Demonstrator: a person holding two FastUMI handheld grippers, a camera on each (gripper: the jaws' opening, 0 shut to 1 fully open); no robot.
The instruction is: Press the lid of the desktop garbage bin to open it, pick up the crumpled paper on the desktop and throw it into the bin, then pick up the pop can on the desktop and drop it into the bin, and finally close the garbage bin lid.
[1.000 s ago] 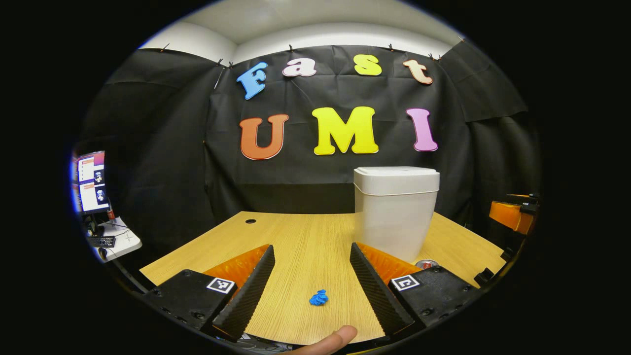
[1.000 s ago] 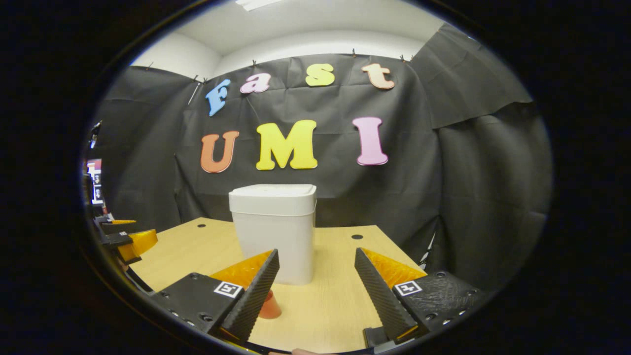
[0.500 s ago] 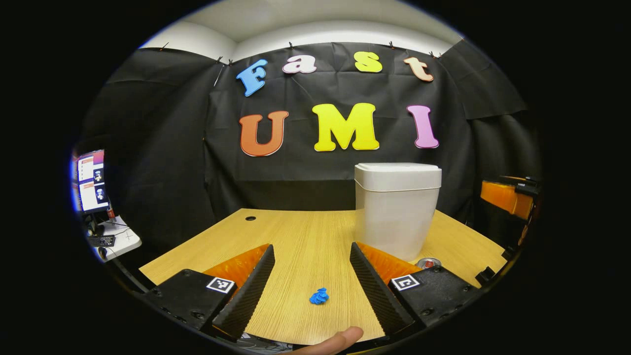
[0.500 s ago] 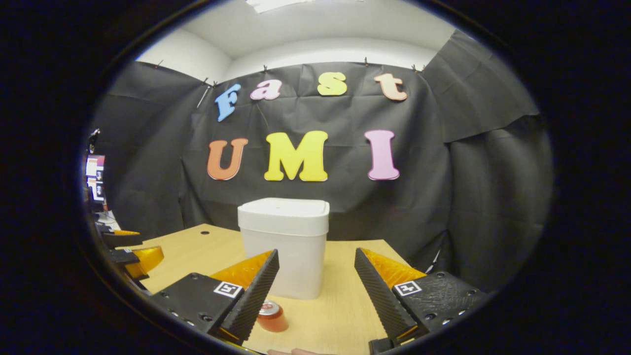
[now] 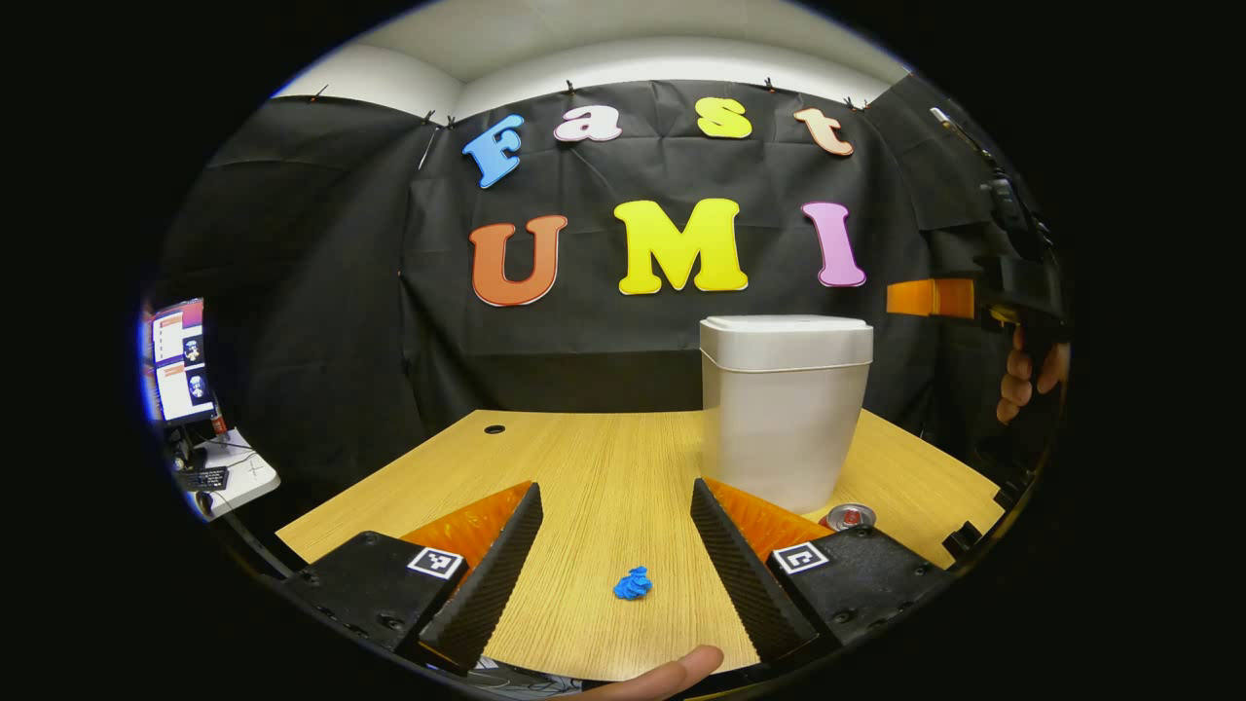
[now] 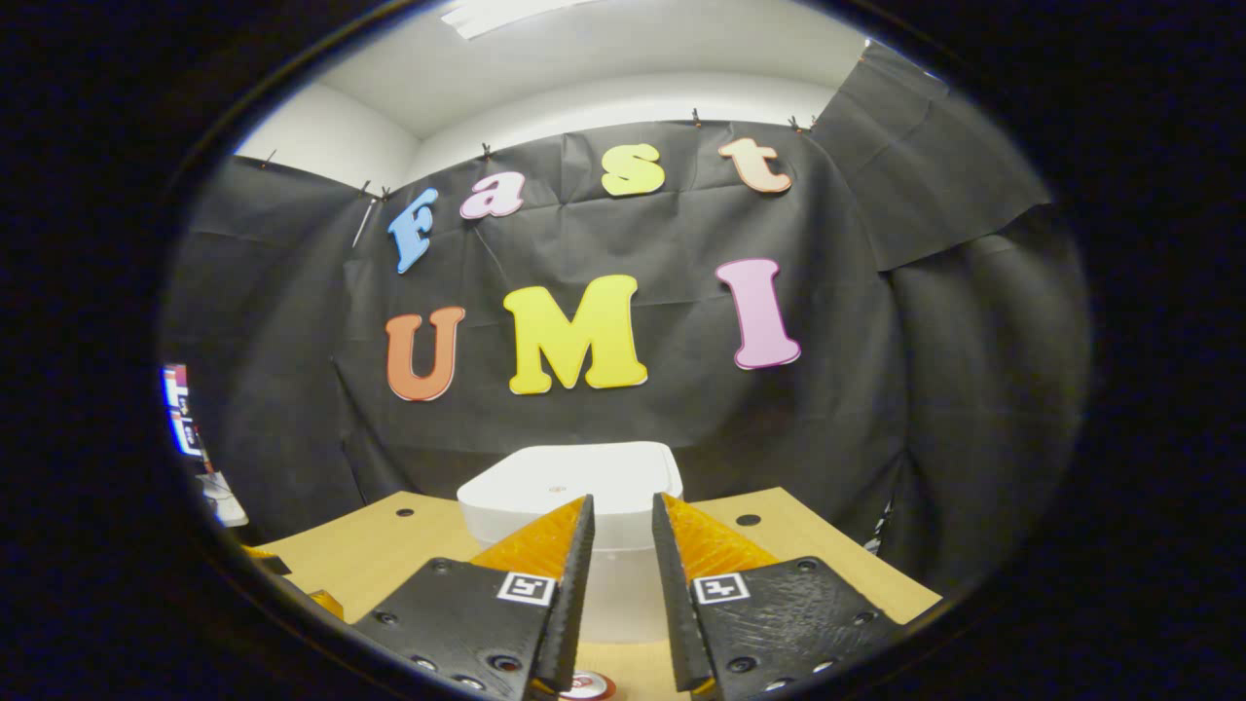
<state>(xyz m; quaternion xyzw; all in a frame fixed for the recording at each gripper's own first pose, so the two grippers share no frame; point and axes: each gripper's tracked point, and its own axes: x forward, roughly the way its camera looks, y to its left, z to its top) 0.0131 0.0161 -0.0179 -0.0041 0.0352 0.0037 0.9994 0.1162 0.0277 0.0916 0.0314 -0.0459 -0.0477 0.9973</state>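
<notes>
The bin (image 5: 784,409) stands closed on the surface (image 5: 604,467). The right gripper (image 6: 620,584), fingers nearly together with a narrow gap, hovers above the lid (image 6: 569,482). It should press straight down near the lid's centre, firmly but briefly. The left gripper (image 5: 613,565), fingers wide apart, frames the paper (image 5: 632,583); the can (image 5: 850,516) sits beside the bin.

Your left claw (image 5: 615,526) has black screw-studded mounts, each bearing a square black-and-white marker, and ridged wedge fingers (image 5: 487,584); your right claw (image 6: 620,594) is built alike.
</notes>
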